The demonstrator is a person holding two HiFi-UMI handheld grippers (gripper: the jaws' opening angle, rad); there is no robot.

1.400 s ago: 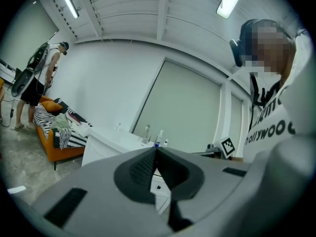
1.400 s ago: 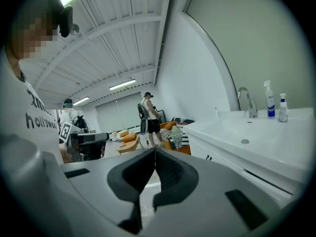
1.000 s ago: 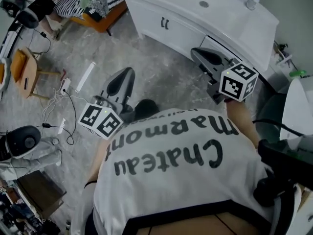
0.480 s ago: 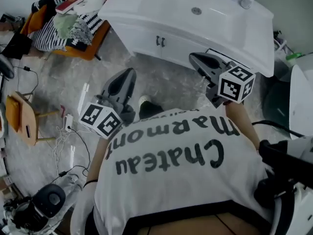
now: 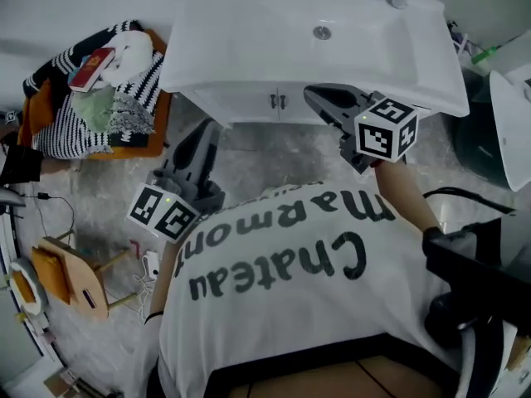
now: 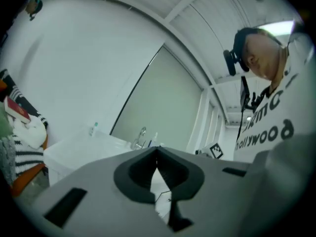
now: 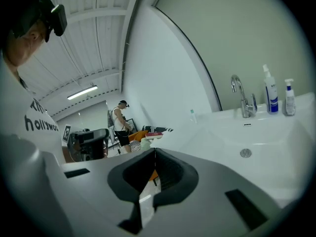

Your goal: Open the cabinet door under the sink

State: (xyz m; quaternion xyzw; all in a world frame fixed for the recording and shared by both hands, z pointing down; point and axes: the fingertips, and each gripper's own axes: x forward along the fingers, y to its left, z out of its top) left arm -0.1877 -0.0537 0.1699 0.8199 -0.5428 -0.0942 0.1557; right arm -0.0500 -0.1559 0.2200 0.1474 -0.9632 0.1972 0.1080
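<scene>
The white sink (image 5: 249, 31) with its drain (image 5: 322, 32) and tap fills the top of the head view. Below its rim show the white cabinet doors (image 5: 241, 104) with two small dark handles (image 5: 276, 101) side by side; both doors look closed. My left gripper (image 5: 209, 129) is shut and empty, over the floor just short of the left door. My right gripper (image 5: 309, 94) is also shut and empty, its tip at the sink's front edge, right of the handles. In the left gripper view the shut left gripper (image 6: 157, 150) faces the sink (image 6: 81, 144). The right gripper (image 7: 154, 152) looks across the basin (image 7: 256, 137).
An orange chair (image 5: 162, 110) piled with striped clothes stands left of the cabinet. A wooden stool (image 5: 70, 280) and cables lie on the floor at the left. A dark bin (image 5: 485, 143) stands to the right. Bottles (image 7: 270, 93) stand by the tap (image 7: 240, 97). Another person (image 7: 120, 122) stands far off.
The whole view has swung so that the sink now lies straight ahead and nearer. Both grippers have moved toward the cabinet front with their jaws still shut.
</scene>
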